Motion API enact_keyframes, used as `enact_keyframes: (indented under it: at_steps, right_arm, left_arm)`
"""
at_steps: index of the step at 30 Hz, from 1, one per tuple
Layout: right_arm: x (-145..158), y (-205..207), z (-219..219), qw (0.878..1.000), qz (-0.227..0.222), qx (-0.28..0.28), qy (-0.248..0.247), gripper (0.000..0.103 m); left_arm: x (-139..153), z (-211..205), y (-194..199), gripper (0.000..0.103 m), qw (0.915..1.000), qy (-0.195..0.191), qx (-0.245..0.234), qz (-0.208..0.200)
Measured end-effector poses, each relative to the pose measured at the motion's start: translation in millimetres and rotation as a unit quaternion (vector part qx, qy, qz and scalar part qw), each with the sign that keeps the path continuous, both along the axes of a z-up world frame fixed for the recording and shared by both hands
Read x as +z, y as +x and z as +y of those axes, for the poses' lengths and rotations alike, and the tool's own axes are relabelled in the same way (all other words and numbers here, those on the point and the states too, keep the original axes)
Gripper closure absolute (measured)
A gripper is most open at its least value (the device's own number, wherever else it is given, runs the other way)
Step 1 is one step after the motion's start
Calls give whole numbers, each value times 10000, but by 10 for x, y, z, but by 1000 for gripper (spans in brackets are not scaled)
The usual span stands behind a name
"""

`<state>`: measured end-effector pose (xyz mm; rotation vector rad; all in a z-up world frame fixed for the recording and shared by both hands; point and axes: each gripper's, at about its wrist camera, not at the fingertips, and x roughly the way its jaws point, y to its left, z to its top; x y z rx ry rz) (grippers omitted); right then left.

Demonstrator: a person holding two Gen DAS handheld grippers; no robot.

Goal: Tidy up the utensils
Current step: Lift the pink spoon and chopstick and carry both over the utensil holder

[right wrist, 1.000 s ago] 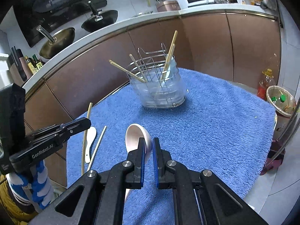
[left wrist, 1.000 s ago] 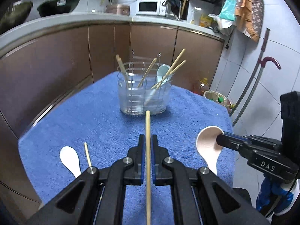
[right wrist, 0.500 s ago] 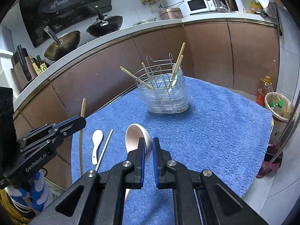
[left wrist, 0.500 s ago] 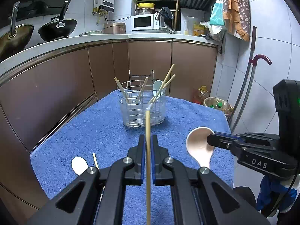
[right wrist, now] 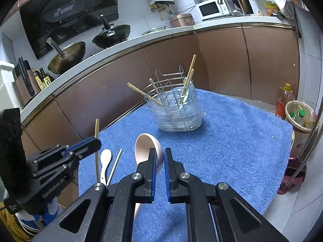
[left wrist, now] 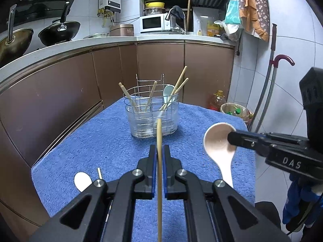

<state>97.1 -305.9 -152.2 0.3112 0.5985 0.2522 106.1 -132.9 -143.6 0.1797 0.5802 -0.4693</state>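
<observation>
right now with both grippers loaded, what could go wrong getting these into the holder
1. The left gripper pinches the long chopstick partway along, so it may pivot or catch the wire caddy rim.
2. The right gripper holds the pink spoon by the bowl's edge; it could slip.
3. Chopsticks already lean across the caddy, so insertion could jam.

White-tiled walls point(left wrist: 252, 64); brown cabinet fronts point(left wrist: 159, 68) under a pale counter point(left wrist: 113, 40). Microwave point(left wrist: 152, 23) and two woks point(right wrist: 66, 55) on it.

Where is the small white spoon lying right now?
The small white spoon lies on the blue towel near its front-left corner, beside a loose chopstick, under the left tool.
</observation>
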Motion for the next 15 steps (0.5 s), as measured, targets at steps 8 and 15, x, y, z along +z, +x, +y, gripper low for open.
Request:
enact_keyframes:
  at_steps: [8, 15]
  right_arm:
    - [197, 81, 24, 9995, -299, 6, -131, 95]
    - [394, 204, 11, 9981, -581, 34, -189, 95]
  left_arm:
    - [-25, -2, 129, 98, 10000, -23, 66, 49]
    - [18, 83, 275, 98, 9997, -148, 196, 74]
